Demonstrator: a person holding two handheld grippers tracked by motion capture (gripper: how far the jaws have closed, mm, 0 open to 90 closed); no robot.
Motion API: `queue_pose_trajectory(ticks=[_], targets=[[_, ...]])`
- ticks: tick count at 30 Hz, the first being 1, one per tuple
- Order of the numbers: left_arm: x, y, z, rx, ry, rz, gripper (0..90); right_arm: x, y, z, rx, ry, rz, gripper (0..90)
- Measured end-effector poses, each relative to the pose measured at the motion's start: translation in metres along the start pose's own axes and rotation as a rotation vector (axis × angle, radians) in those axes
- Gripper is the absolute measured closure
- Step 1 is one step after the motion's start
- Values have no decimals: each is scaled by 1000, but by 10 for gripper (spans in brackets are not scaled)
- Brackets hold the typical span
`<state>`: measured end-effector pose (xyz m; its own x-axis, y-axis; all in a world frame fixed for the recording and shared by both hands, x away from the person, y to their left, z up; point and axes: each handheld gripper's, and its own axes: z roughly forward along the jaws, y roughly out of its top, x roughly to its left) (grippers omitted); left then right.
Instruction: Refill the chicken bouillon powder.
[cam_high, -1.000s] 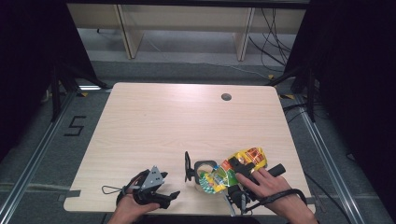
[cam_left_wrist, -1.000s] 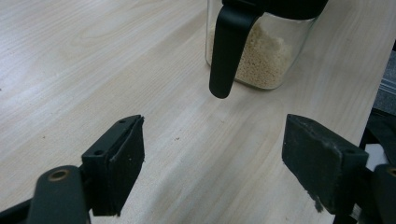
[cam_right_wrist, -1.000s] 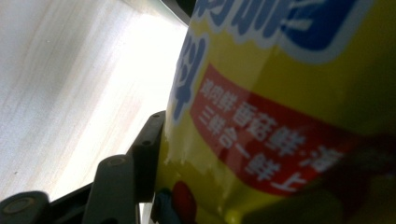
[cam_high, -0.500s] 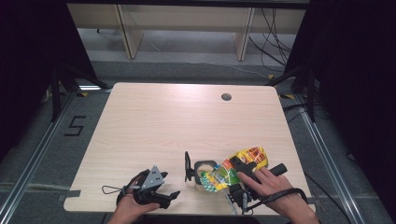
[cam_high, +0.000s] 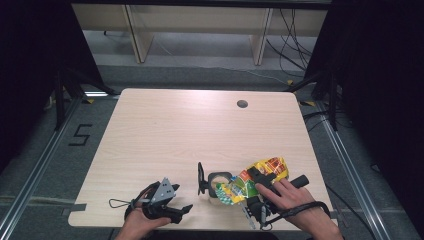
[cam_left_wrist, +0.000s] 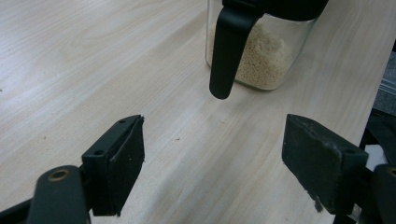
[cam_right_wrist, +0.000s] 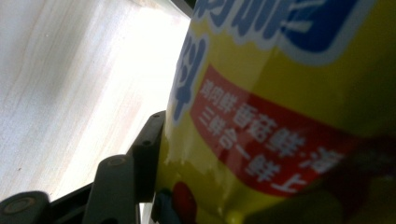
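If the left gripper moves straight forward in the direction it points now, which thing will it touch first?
Probably the glass jar of pale grains, most likely its black handle, which hangs down on the near side. The left gripper stands open with only bare table before the jar, though depth is hard to judge.

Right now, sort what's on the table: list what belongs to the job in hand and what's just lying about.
In the job:
- yellow packet, clamped in the right gripper
- glass jar of pale grains, lid hinged open
- left gripper, open, facing the jar

Just lying about:
- nothing loose; the table has a cable hole
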<state>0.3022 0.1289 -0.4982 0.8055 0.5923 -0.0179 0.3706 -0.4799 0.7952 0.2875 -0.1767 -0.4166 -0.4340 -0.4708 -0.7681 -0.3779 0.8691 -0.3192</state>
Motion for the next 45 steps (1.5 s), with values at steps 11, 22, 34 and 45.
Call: queue_pose_trajectory(ticks=[11, 22, 34, 45], targets=[[0, 0, 1, -10, 2, 5, 208, 3, 11, 2, -20, -32, -22, 456], [0, 0, 1, -7, 0, 6, 208, 2, 5, 2, -1, -10, -9, 466], [0, 0, 0, 6, 3, 9, 208, 2, 4, 1, -12, 0, -2, 467], [1, 0, 0, -2, 0, 19, 208, 2, 5, 1, -29, 2, -9, 468]])
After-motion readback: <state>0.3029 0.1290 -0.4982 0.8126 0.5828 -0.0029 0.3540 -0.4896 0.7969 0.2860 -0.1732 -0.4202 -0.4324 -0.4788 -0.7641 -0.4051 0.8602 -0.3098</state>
